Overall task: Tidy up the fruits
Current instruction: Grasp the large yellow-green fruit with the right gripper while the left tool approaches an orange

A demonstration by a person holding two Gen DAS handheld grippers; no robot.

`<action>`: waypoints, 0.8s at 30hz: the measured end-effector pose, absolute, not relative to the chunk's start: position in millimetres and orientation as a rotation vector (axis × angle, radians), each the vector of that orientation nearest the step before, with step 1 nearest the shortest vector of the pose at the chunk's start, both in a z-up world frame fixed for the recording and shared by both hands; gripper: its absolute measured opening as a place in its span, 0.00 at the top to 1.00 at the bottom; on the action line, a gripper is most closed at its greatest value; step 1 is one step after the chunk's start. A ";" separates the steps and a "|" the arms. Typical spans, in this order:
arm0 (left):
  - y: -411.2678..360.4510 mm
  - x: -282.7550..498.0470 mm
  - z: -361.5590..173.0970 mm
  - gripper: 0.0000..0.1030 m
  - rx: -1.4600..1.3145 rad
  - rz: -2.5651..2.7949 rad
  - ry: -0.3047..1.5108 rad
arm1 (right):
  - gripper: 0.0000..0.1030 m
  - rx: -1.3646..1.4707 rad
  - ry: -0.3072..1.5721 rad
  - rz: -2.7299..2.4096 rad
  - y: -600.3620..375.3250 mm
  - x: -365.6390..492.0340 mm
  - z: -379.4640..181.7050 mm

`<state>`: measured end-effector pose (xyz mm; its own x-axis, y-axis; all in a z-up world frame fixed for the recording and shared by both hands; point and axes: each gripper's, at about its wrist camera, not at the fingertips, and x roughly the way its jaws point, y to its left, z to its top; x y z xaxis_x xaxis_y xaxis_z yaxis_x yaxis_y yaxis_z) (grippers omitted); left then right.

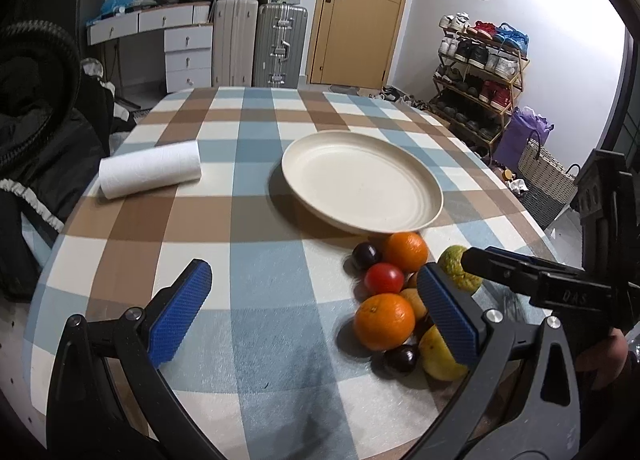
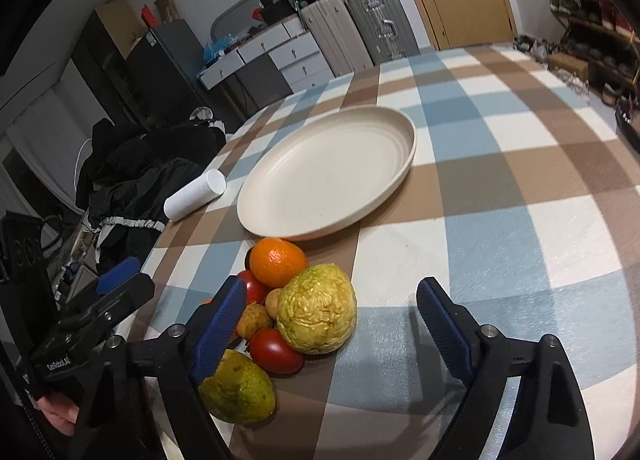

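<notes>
You're hovering both the left gripper (image 1: 316,312) and right gripper (image 2: 332,324) with jaws apart, gripping nothing, over the fruit pile (image 2: 316,308) sitting just beside the empty plate (image 2: 404,168)—nothing's organized yet.

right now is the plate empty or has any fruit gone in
Empty. The plate shows only bare cream surface in both views; the fruit pile sits on the tablecloth beside its near rim.
</notes>
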<state>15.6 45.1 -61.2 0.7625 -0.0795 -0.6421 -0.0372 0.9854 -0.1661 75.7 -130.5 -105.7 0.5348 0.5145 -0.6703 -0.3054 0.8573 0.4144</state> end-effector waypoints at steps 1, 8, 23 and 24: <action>46.4 16.2 -63.2 0.01 -0.181 -0.024 0.710 | 0.17 0.264 0.885 0.497 -129.9 76.4 -107.4; 51.9 21.8 -73.8 0.01 -0.241 -0.072 0.752 | 0.36 0.263 0.909 0.524 -123.2 80.7 -112.4; 41.8 30.2 -89.1 0.01 -0.292 -0.181 0.835 | 0.56 0.312 0.904 0.555 -126.5 78.8 -114.3; 40.5 31.5 -90.2 0.01 -0.289 -0.187 0.841 | 0.56 0.314 0.898 0.557 -127.1 77.9 -113.4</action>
<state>31.5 40.5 -90.2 0.6538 -0.2755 -0.7047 0.0485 0.9447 -0.3243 77.9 -127.1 -113.4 0.4962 0.5780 -0.6478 -0.3238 0.8155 0.4797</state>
